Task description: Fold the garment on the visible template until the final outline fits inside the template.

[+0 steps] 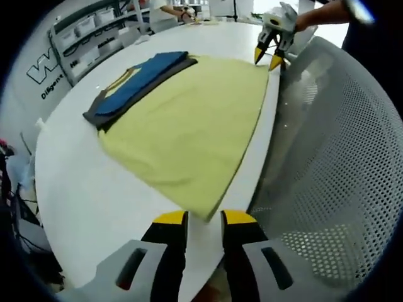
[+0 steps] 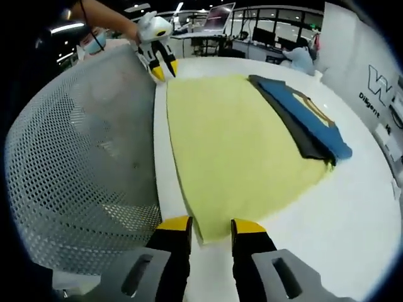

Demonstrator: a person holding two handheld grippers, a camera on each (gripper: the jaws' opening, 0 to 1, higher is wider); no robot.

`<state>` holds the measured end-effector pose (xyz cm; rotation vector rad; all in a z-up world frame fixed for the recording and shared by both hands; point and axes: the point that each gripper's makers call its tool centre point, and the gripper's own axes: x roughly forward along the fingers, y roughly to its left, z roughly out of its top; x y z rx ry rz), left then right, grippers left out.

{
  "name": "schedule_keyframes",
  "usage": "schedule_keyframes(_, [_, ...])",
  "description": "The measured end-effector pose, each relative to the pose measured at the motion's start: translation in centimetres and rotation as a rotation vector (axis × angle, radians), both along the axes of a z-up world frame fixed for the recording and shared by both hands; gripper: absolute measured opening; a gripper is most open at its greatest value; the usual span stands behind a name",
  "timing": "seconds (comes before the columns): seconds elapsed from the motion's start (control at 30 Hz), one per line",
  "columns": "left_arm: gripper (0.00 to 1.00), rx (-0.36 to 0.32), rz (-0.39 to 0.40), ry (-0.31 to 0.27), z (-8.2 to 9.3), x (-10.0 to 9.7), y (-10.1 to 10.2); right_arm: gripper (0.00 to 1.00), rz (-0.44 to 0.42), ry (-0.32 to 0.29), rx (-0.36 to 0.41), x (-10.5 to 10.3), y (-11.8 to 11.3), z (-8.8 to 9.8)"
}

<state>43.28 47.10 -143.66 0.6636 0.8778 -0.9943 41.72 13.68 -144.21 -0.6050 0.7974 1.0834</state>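
A pale yellow garment (image 1: pixel 189 126) lies spread flat on the white table (image 1: pixel 82 182), one edge along the table's rim. My left gripper (image 1: pixel 204 220) stands open at the near corner of the garment, the cloth's tip just between its yellow fingertips (image 1: pixel 171 219). In the right gripper view the same yellow garment (image 2: pixel 239 151) stretches ahead, and my right gripper (image 2: pixel 211 228) is open with its corner of the cloth between the jaws. Each gripper appears far off in the other's view: the right gripper (image 1: pixel 269 56) and the left gripper (image 2: pixel 162 68), both with jaws apart, each held by a hand.
A folded blue garment (image 1: pixel 141 78) lies on a dark grey piece (image 1: pixel 101 113) along the yellow cloth's far side. A grey mesh chair back (image 1: pixel 334 163) (image 2: pixel 75 163) presses against the table edge between the grippers. Shelving with bins (image 1: pixel 88 28) stands behind.
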Motion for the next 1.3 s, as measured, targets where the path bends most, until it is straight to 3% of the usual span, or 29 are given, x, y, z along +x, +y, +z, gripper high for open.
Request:
schedule_keyframes(0.2, [0.22, 0.037, -0.039, -0.03, -0.3, 0.2, -0.1, 0.15, 0.026, 0.002, -0.029, -0.4, -0.2, -0.7])
schedule_keyframes(0.67, [0.23, 0.045, -0.09, -0.083, 0.0, 0.7, -0.3, 0.13, 0.007, -0.004, -0.011, -0.4, 0.0, -0.5])
schedule_keyframes(1.03, [0.21, 0.045, -0.09, -0.052, -0.6, 0.7, -0.6, 0.12, 0.0, -0.009, -0.003, -0.6, 0.0, -0.6])
schedule_keyframes(1.17, [0.19, 0.031, -0.057, -0.033, -0.6, 0.8, -0.6, 0.12, -0.004, -0.009, -0.001, -0.5, 0.0, -0.6])
schedule_keyframes(1.3, [0.16, 0.036, -0.05, -0.026, -0.7, 0.9, -0.7, 0.06, -0.004, -0.017, -0.012, -0.3, -0.2, -0.6])
